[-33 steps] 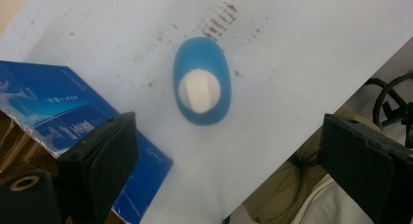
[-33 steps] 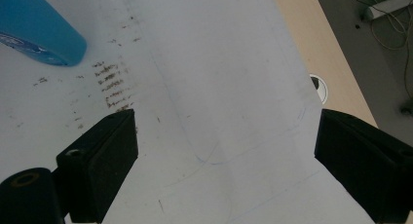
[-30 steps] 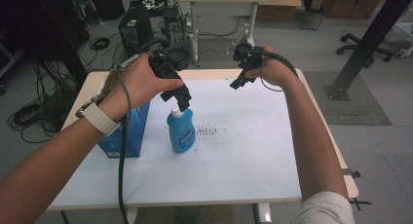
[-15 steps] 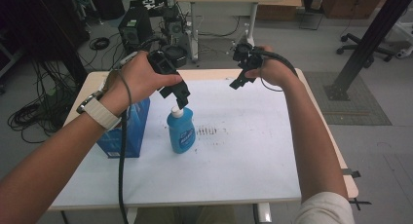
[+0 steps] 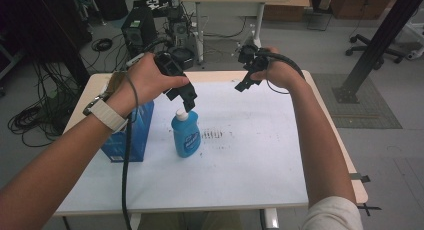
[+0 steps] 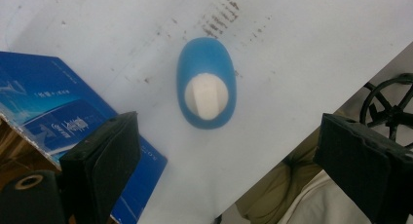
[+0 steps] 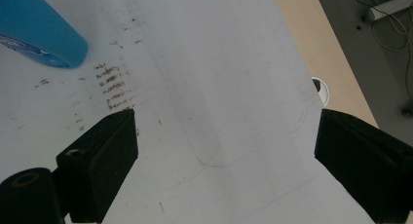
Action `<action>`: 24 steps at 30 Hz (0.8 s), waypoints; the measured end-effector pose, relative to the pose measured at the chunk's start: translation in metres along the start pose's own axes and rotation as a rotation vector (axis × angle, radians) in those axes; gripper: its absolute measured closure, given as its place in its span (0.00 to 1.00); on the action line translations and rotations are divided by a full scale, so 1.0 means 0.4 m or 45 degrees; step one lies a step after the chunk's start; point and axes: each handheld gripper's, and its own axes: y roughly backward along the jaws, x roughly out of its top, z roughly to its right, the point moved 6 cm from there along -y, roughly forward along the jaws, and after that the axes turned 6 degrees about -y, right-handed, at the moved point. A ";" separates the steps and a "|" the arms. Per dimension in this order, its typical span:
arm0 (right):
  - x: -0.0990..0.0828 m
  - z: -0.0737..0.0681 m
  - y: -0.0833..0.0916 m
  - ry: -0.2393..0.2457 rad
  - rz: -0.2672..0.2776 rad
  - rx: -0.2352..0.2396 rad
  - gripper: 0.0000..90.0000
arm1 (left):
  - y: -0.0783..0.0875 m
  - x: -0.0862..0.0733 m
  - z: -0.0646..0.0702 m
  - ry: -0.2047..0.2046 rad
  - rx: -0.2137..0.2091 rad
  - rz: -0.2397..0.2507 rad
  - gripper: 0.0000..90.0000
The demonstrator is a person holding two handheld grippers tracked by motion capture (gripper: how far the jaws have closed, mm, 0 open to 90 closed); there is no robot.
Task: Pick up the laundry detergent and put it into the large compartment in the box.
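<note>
Scene: I hold my left tongs [image 5: 186, 101] directly above the blue bottle [image 5: 185, 135], which stands upright on the desk [image 5: 260, 155].

Bottle: its white cap [image 6: 206, 96] points straight up at my left tongs' camera; the blue box [image 5: 131, 132] stands just beside the bottle, on its left, and a patch of dark scuff marks [image 5: 215, 135] lies close on its right.

Left tongs: jaws spread wide and gripping nothing; in the left gripper view the cap sits between the two black pads [image 6: 104, 168], a little toward the left one, with clear air between pads and bottle.

Right tongs [image 5: 248, 76]: also wide open and empty, held in the air well beyond the bottle, toward the desk's far edge; the right gripper view catches only the bottle's base at its upper left corner.

Step in hand: as I judge it, the approach to a top-down grasp of the bottle, not yet begun to close.

Next move: I would lower the left tongs straight down until the pads flank the cap or neck, shift slightly to centre it, then close firmly; the bottle is tall and narrow, so a sideways nudge could tip it toward the box.
</note>
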 end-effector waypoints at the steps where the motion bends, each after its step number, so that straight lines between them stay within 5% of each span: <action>1: 0.000 0.000 0.000 0.000 0.000 0.000 0.10 | -0.001 0.000 0.001 0.001 -0.004 -0.002 0.11; 24: 0.006 -0.007 -0.004 0.002 0.004 0.007 0.10 | -0.050 0.000 -0.018 0.030 -0.038 -0.040 0.11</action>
